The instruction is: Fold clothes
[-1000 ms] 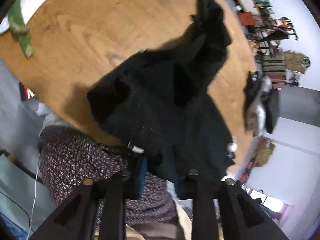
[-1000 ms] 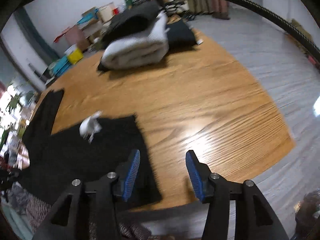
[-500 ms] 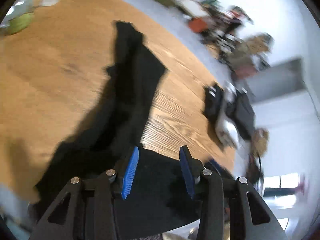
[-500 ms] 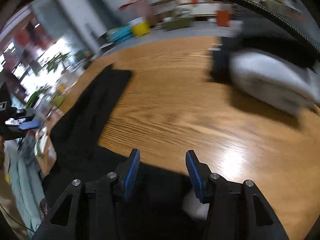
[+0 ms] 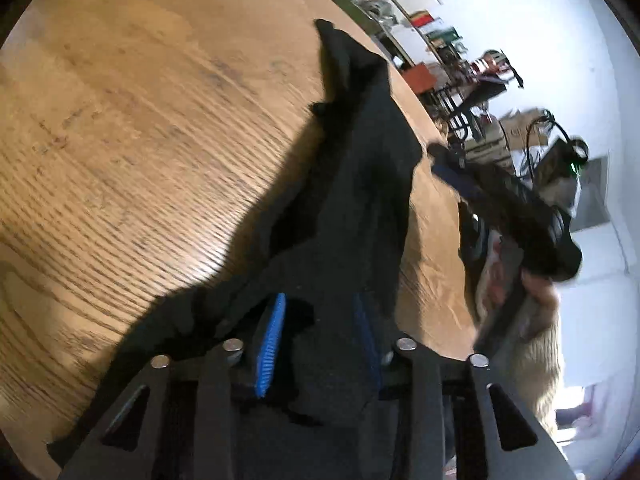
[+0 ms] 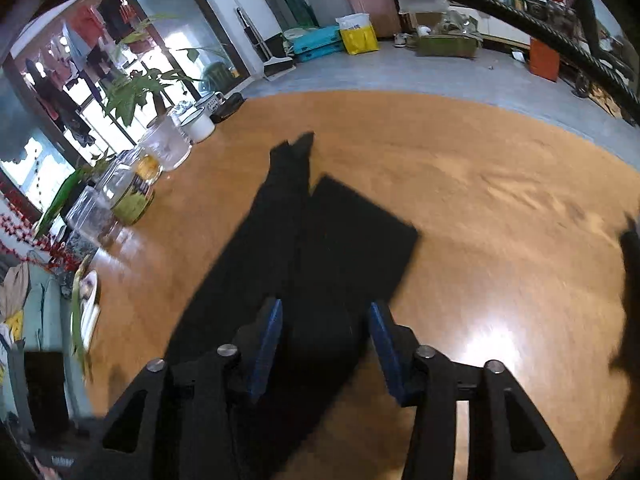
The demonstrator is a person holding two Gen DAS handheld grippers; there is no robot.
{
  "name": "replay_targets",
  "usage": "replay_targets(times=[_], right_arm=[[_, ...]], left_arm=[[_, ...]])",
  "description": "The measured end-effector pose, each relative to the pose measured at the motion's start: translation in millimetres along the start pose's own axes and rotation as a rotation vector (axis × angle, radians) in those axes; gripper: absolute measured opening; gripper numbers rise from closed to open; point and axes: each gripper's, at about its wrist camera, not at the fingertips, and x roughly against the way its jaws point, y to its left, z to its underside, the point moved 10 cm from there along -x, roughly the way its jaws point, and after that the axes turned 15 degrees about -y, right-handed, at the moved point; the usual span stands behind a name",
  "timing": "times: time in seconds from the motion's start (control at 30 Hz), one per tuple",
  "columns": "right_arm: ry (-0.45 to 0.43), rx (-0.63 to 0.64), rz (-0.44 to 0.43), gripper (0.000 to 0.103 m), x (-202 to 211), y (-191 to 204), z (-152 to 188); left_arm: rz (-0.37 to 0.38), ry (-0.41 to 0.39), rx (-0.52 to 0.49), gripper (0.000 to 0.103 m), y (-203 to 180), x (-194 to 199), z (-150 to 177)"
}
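Observation:
A black garment (image 5: 360, 168) lies stretched across the wooden table (image 5: 140, 140), with one narrow end pointing away. My left gripper (image 5: 320, 332) is low over its near end. Its jaws are closing with a raised fold of the black cloth between the blue pads (image 5: 274, 332), and a dark gap still shows beside the left pad. My right gripper (image 6: 326, 340) hovers over a flat folded part of the garment (image 6: 352, 240). Its jaws are narrowing, and the cloth lies below them, not pinched. The left wrist view shows the right gripper (image 5: 500, 208) held in a hand (image 5: 540, 288).
Glass jars (image 6: 164, 144), a white pot and a leafy plant (image 6: 132, 92) line the table's left edge in the right wrist view. Boxes and bags (image 6: 356, 34) stand on the grey floor beyond. Bare wood (image 6: 500, 200) lies right of the garment. A dark blurred shape (image 6: 630, 300) sits at the right edge.
My left gripper let go of the lifted garment, sank toward the table and now has a fold between its jaws. My right gripper swept from the stacked folded clothes across to over the garment.

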Motion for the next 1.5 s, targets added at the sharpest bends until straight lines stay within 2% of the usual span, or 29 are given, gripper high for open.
replay_targets(times=[0.03, 0.07, 0.17, 0.27, 0.33, 0.43, 0.5, 0.53, 0.57, 0.63, 0.7, 0.83, 0.93, 1.03, 1.13, 1.2, 1.23, 1.27, 1.3, 1.33, 1.4, 1.5], right_arm=[[-0.005, -0.001, -0.005, 0.047, -10.6, 2.2, -8.9], [-0.008, -0.001, -0.005, 0.047, -21.0, 3.7, -18.1], [0.009, -0.023, 0.022, 0.048, -55.9, 5.5, -43.8], [0.044, -0.083, 0.039, 0.048, -91.3, 8.0, -64.2], [0.065, -0.102, 0.064, 0.050, -110.6, 9.9, -72.6], [0.091, -0.080, 0.110, 0.050, -134.7, 14.3, -78.1], [0.120, -0.059, 0.164, 0.038, -148.1, 13.0, -77.4], [0.130, -0.051, 0.177, 0.021, -151.2, 13.7, -75.6], [0.129, -0.034, 0.188, 0.009, -150.9, 15.8, -74.4], [0.091, 0.008, 0.228, 0.007, -140.5, 18.7, -75.2], [0.004, -0.021, 0.266, 0.006, -111.9, 16.7, -82.6], [-0.206, -0.010, 0.366, 0.006, -23.9, 15.3, -110.8], [-0.356, 0.062, 0.498, 0.005, 39.7, 24.4, -144.1], [-0.394, 0.159, 0.582, 0.004, 53.6, 43.3, -166.3], [-0.361, 0.253, 0.615, 0.004, 25.1, 61.1, -184.0], [-0.283, 0.235, 0.591, 0.005, -10.4, 56.0, -186.3], [-0.247, 0.205, 0.567, 0.016, -25.3, 51.1, -185.0], [-0.227, 0.149, 0.525, 0.033, -33.5, 45.5, -179.8], [-0.212, 0.074, 0.466, 0.037, -39.6, 39.3, -171.4], [-0.202, 0.018, 0.412, 0.039, -42.2, 33.4, -163.7], [-0.163, 0.004, 0.336, 0.040, -36.9, 19.7, -140.4], [-0.072, 0.058, 0.301, 0.042, -25.2, -6.0, -92.9]], left_arm=[[-0.003, 0.003, 0.013, 0.032, 2.5, -0.6, -1.6], [-0.037, 0.023, -0.017, 0.029, 0.6, -3.5, -1.6], [-0.139, 0.084, -0.111, 0.028, -5.1, -10.9, -2.4], [-0.248, 0.169, -0.262, 0.028, -16.3, -23.7, -3.4], [-0.262, 0.193, -0.306, 0.028, -20.8, -29.1, -4.5], [-0.236, 0.181, -0.347, 0.029, -24.5, -32.0, -6.4], [-0.179, 0.151, -0.352, 0.030, -24.6, -30.4, -7.2], [-0.152, 0.142, -0.326, 0.030, -22.9, -29.9, -8.9], [-0.125, 0.133, -0.300, 0.030, -21.2, -29.3, -10.7], [-0.071, 0.114, -0.249, 0.030, -17.9, -27.9, -14.5], [-0.050, 0.107, -0.214, 0.030, -15.8, -27.4, -16.7], [-0.027, 0.074, -0.171, 0.030, -13.1, -25.2, -19.0], [-0.022, 0.036, -0.156, 0.030, -12.2, -22.6, -19.1], [-0.009, 0.028, -0.140, 0.030, -9.3, -20.1, -20.3], [0.010, 0.038, -0.103, 0.030, -5.4, -20.2, -15.7], [0.017, 0.046, -0.079, 0.030, -9.4, -18.5, -10.3], [0.016, 0.050, -0.073, 0.030, -11.3, -22.0, -12.2], [0.014, 0.053, -0.067, 0.030, -12.5, -23.8, -9.1], [0.012, 0.056, -0.062, 0.030, -13.6, -25.5, -6.2], [0.011, 0.057, -0.057, 0.030, -13.0, -24.2, -5.0], [0.008, 0.054, -0.044, 0.030, -11.1, -22.3, -4.0], [-0.001, 0.045, -0.042, 0.030, -11.4, -22.5, -4.2]])
